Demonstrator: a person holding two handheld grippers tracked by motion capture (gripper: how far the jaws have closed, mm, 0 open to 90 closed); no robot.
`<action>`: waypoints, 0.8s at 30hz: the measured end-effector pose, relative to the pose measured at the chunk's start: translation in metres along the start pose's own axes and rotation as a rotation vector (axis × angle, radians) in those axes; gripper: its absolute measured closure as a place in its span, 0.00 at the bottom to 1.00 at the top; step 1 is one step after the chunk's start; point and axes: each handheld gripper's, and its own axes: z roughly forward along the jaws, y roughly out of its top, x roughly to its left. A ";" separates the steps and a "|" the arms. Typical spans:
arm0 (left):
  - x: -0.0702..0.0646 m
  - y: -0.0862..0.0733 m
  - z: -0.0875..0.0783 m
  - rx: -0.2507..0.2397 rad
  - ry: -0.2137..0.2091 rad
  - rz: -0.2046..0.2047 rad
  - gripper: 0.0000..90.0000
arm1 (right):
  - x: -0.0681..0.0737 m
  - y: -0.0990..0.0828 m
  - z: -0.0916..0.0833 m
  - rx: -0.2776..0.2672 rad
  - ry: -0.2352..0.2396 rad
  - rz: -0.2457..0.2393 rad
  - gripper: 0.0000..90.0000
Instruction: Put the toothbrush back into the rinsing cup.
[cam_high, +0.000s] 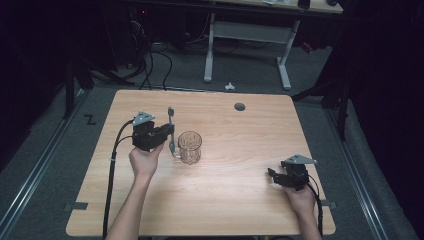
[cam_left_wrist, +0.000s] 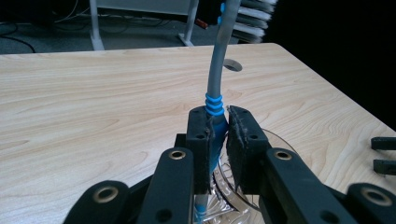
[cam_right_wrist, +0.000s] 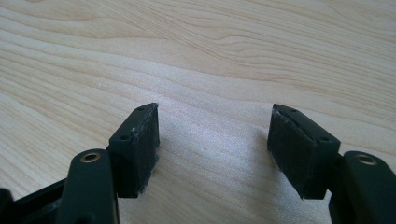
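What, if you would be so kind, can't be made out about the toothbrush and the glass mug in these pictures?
- Toothbrush bristles: left gripper view, cut by the top edge; high view, too small.
- Its lower end: hidden behind the left gripper.
- Glass mug contents: too small; in the left gripper view, covered by that gripper.

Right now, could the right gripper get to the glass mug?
Probably yes. The right gripper is open and empty, with bare table between it and the glass mug. The left gripper holds a toothbrush beside it.
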 end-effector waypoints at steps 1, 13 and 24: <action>0.000 0.000 0.000 0.001 0.001 0.002 0.88 | 0.000 0.000 0.000 0.000 0.000 0.000 0.38; -0.005 -0.005 0.000 0.013 0.004 0.026 0.88 | 0.000 0.000 0.000 0.000 0.000 0.000 0.38; -0.002 -0.014 -0.001 0.011 0.003 0.025 0.88 | 0.000 0.000 0.000 0.000 -0.001 0.000 0.38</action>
